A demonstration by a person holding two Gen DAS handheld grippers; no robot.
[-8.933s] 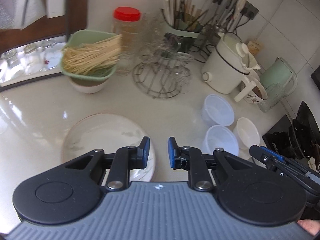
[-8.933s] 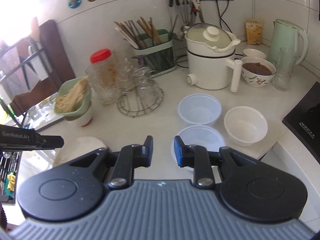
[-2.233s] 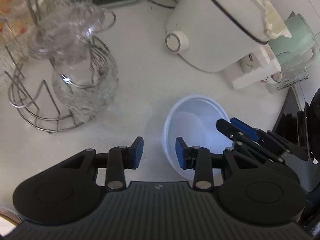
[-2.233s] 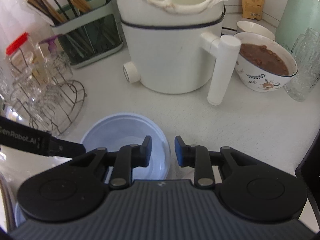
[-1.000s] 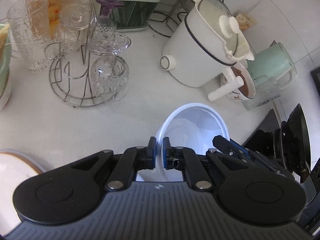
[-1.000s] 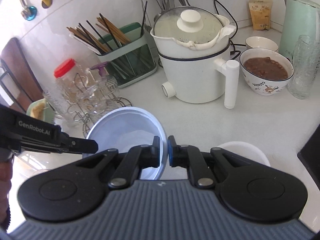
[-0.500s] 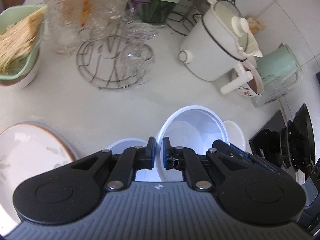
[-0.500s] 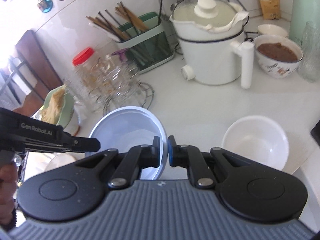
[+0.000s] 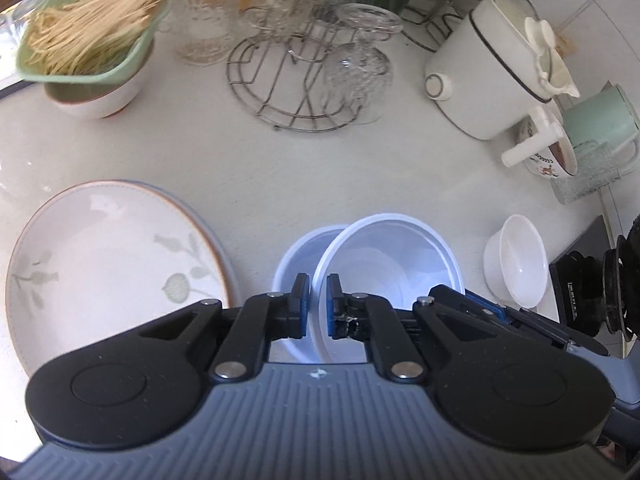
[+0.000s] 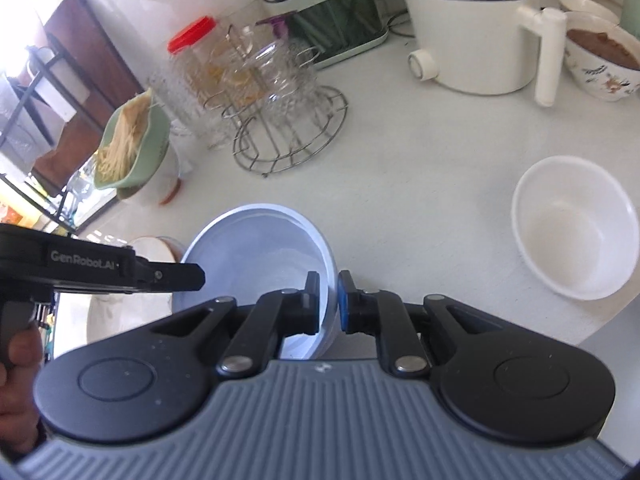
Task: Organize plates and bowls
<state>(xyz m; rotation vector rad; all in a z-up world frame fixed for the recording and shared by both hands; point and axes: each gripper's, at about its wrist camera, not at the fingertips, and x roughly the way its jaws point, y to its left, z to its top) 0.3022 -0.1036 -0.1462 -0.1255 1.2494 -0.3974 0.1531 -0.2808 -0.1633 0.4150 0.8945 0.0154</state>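
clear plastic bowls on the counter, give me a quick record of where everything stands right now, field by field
held bowl: clear plastic bowl, rim pinched on opposite sides by left gripper and right gripper
under it: second clear plastic bowl on the counter, partly covered
left of bowls: floral plate
right of bowls: white bowl, empty
step pending: nesting, likely

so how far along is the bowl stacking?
Done: nothing nested yet. In hand: left gripper and right gripper both clamp the rim of one clear bowl, held over the second clear bowl. Left: white bowl and plate untouched.
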